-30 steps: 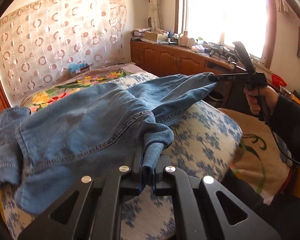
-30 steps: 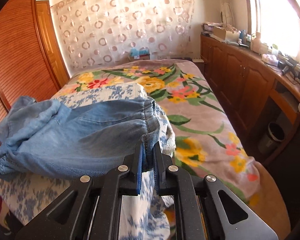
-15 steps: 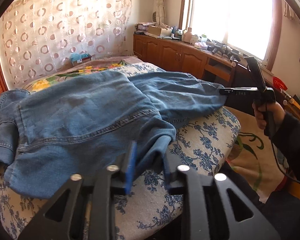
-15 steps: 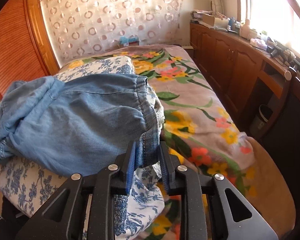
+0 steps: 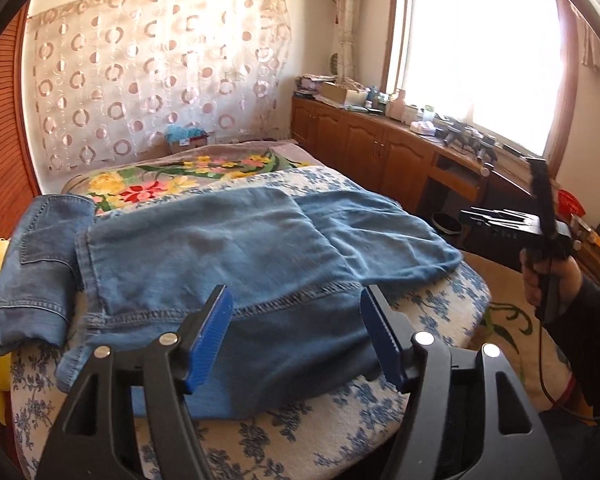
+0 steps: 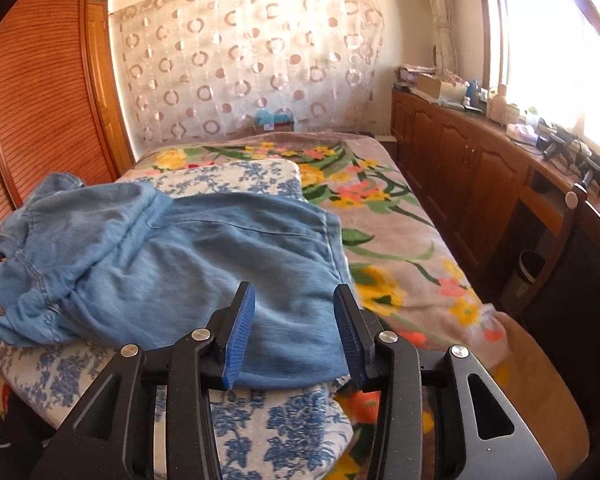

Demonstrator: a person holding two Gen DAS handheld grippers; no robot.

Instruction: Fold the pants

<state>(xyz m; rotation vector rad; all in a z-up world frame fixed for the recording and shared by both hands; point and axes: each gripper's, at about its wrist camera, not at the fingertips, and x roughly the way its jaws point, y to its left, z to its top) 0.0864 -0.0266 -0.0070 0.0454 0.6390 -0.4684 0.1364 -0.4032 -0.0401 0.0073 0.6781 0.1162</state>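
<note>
Left gripper [image 5: 296,334]: fingers [image 5: 210,336] just spread apart, released, nothing clamped; denim lies below the gap. Right gripper [image 6: 294,334]: fingers [image 6: 238,334] likewise just parted, released, clear of the cloth. Pants [image 5: 228,276]: blue jeans, folded over, lying flat on a blue-flowered cushion [image 5: 320,436] atop the bed [image 6: 400,248] with its floral blanket. Person's hand [image 5: 550,276] grips the right tool's handle.
</note>
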